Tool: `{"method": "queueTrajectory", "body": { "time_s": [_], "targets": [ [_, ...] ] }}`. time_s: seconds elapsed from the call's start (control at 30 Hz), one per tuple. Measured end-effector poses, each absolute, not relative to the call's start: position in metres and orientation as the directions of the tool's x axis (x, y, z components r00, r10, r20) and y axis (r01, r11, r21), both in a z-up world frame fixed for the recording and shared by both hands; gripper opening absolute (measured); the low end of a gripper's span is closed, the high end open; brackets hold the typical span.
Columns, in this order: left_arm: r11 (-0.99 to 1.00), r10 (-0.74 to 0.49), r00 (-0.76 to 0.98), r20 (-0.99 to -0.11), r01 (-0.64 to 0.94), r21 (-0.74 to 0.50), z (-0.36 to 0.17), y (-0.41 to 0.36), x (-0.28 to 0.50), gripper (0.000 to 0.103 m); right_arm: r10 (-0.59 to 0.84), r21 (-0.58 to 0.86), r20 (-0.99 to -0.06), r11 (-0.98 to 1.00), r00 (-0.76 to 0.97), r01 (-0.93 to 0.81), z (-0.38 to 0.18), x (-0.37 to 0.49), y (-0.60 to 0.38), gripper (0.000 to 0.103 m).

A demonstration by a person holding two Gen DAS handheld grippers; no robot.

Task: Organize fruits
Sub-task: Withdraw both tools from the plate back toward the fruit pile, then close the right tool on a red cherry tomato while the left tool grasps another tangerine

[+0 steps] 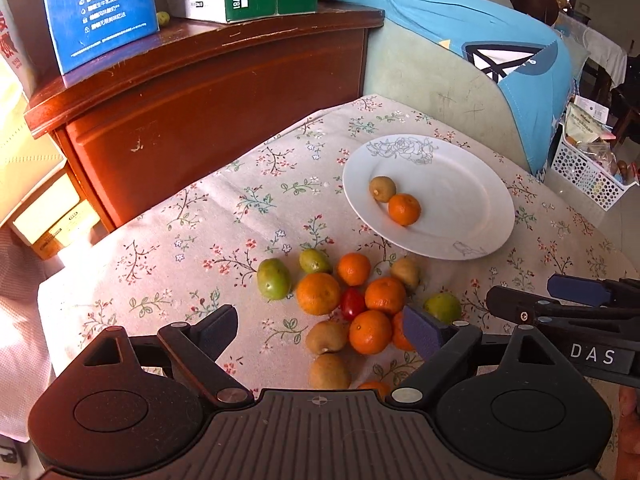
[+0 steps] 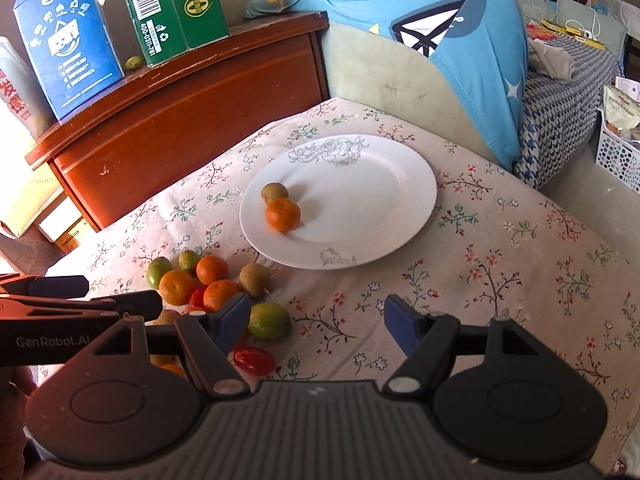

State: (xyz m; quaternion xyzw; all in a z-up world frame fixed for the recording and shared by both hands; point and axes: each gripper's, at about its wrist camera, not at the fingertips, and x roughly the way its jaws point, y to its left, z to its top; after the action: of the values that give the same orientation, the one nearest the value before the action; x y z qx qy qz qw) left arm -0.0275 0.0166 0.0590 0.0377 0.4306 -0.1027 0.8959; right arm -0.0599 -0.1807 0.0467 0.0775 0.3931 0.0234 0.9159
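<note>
Left tongs: the left gripper is hanging over the fruit pile with its jaws wide apart, gripping nothing.
Pile on the cloth: green fruits, oranges, brown kiwis and small red tomatoes are sitting close together, many touching, on the flowered tablecloth just beside the plate.
Red tomato: one cherry tomato is lying apart from the pile, near the right tongs.
Plate: the white plate is holding one kiwi and one orange, and they are touching.
Right tongs: the right gripper is pointing over bare cloth, jaws apart, with nothing between them.
How fruit feels: I think the oranges are light and round, so they are likely to roll. The tomatoes look soft and shiny, so squeezing gently is best.
Where to grab: around the fat middle of one fruit at the pile's edge looks safest.
</note>
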Motion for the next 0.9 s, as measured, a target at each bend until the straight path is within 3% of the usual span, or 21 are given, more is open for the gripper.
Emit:
{"method": "queueTrajectory", "body": {
  "time_s": [0.33, 0.67, 0.9],
  "targets": [
    [0.977, -0.149, 0.578, -0.803, 0.211, -0.03, 0.041, 0.034, -0.056, 0.091, 0.148, 0.148, -0.746, 0.987, 0.65, -0.055, 0.026, -0.075, -0.173, 0.069],
    [0.976, -0.175, 0.547, -0.819, 0.207, -0.07, 0.027, 0.041, -0.065, 0.09, 0.232, 0.204, -0.754, 0.972, 0.614, -0.116, 0.011, -0.071, -0.166, 0.045],
    [0.967, -0.189, 0.55, -0.814, 0.248, -0.057, 0.024, 0.037, -0.068, 0.088, 0.245, 0.183, -0.753, 0.969, 0.611, -0.163, 0.005, -0.065, -0.153, 0.036]
  ]
}}
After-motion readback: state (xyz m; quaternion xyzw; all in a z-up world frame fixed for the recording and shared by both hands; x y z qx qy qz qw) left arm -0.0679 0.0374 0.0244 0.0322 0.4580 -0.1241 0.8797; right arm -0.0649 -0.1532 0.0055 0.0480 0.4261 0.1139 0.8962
